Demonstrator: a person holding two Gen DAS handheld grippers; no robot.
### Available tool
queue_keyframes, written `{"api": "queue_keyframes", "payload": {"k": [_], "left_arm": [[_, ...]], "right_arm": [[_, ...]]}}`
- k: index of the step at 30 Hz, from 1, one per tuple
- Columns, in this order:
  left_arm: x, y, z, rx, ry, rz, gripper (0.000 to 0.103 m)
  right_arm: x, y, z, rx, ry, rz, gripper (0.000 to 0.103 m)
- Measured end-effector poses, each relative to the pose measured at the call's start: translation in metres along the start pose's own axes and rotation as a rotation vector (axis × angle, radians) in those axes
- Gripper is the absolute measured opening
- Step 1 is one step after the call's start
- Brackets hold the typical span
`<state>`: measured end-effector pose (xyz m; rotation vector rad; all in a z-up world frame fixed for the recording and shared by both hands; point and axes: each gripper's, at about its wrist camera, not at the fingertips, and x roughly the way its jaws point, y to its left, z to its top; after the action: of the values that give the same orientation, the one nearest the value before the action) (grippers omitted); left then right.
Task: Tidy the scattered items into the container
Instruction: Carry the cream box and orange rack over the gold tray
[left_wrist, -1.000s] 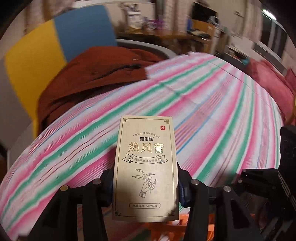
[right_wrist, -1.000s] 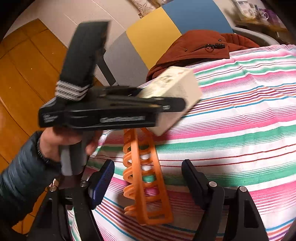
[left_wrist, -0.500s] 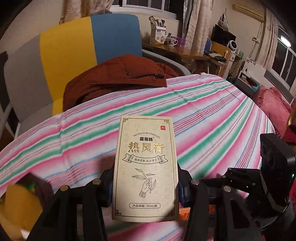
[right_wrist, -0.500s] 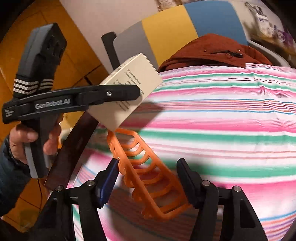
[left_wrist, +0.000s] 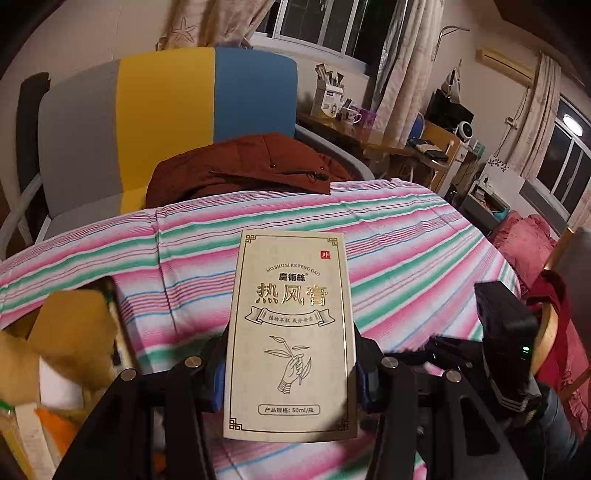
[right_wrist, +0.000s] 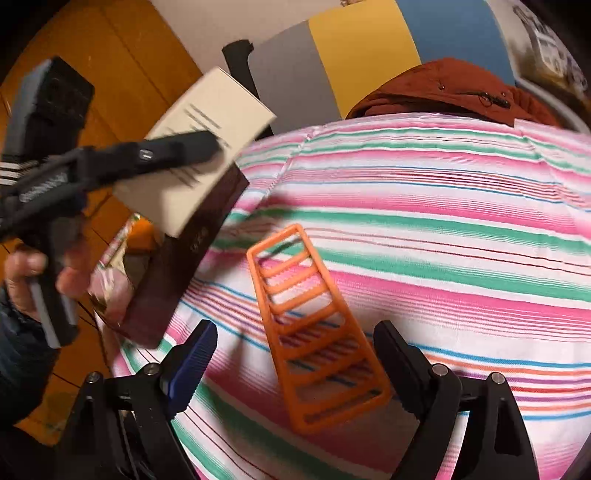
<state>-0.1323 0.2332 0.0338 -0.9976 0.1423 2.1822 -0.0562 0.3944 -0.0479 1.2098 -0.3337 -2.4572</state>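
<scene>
My left gripper (left_wrist: 291, 369) is shut on a beige carton with gold Chinese lettering (left_wrist: 291, 317), held upright above the striped cloth. In the right wrist view the same carton (right_wrist: 218, 110) hangs over the dark brown wall of the container (right_wrist: 188, 258) at the table's left edge. An orange slatted rack (right_wrist: 314, 332) lies flat on the cloth. It is between the fingers of my right gripper (right_wrist: 295, 358), whose jaws are opening, and neither pad touches it. The container (left_wrist: 110, 295) shows at the lower left of the left wrist view, with yellow and orange items inside.
A pink, green and white striped cloth (right_wrist: 443, 229) covers the table. A rust-brown jacket (left_wrist: 251, 166) lies at its far edge, against a grey, yellow and blue chair (left_wrist: 166, 110). Wooden floor (right_wrist: 122, 74) lies left of the table. A cluttered desk (left_wrist: 369, 125) stands behind.
My left gripper has carried the carton leftward, over the container's wall. The right jaws have widened, and the orange rack, which stood on edge between them, now lies flat on the cloth.
</scene>
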Motion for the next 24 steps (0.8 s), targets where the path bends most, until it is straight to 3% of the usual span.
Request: {"api": "queue_keyframes", "payload": {"k": [5, 11, 12, 13, 19, 24], "left_arm": [[-0.029, 0.011, -0.018, -0.037, -0.046, -0.013, 0.051], [-0.061, 0.032, -0.047, -0.07, -0.085, 0.03, 0.051], [-0.067, 0.036, -0.052, -0.074, -0.095, 0.035, 0.051], [-0.073, 0.04, -0.057, -0.081, -0.104, 0.042, 0.051], [-0.118, 0.069, -0.087, -0.148, -0.174, 0.085, 0.051], [-0.161, 0.104, -0.118, -0.234, -0.223, 0.181, 0.051]], "right_arm": [[0.0, 0.013, 0.005, -0.103, 0.013, -0.126, 0.087], [0.01, 0.025, 0.005, -0.184, 0.086, -0.208, 0.069], [0.014, 0.027, 0.004, -0.193, 0.098, -0.221, 0.057], [0.018, 0.029, 0.003, -0.201, 0.099, -0.233, 0.052], [0.02, 0.042, 0.0, -0.185, 0.069, -0.265, 0.05], [0.008, 0.054, 0.002, -0.121, -0.018, -0.243, 0.05]]}}
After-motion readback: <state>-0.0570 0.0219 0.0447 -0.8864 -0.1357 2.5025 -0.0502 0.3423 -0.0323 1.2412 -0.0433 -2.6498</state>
